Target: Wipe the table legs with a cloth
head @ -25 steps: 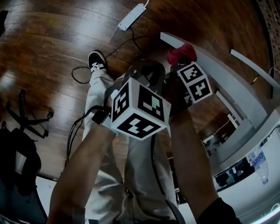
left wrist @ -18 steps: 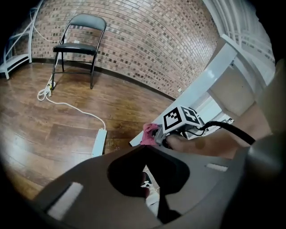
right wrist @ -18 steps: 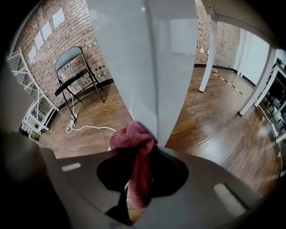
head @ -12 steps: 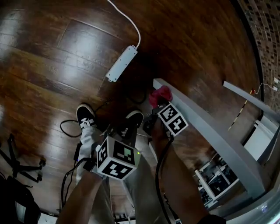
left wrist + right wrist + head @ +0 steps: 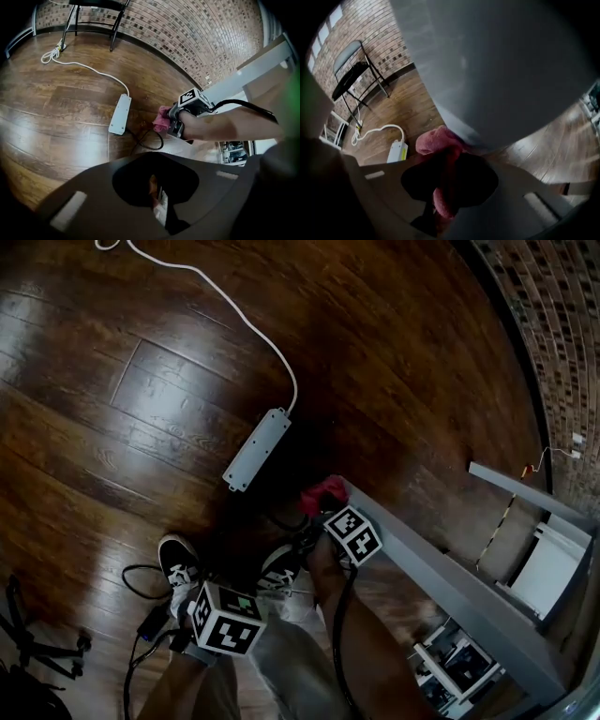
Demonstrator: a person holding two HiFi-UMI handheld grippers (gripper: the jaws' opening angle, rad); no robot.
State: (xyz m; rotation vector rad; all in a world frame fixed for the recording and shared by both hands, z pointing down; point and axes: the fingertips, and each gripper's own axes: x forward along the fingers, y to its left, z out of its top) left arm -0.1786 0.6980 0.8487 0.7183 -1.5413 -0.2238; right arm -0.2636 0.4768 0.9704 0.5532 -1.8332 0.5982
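Lowered since the earlier frame to the foot of the grey table leg (image 5: 450, 577), the right gripper (image 5: 328, 510) clamps the pink cloth (image 5: 323, 491) against it near the floor, left gripper (image 5: 157, 204) closed and empty; pressing unevenly could drag the cloth from the jaws.

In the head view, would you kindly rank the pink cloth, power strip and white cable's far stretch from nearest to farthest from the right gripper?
1. The pink cloth, clamped by the right gripper itself.
2. The power strip, on the floor up-left.
3. The white cable's far stretch, toward the top-left corner.
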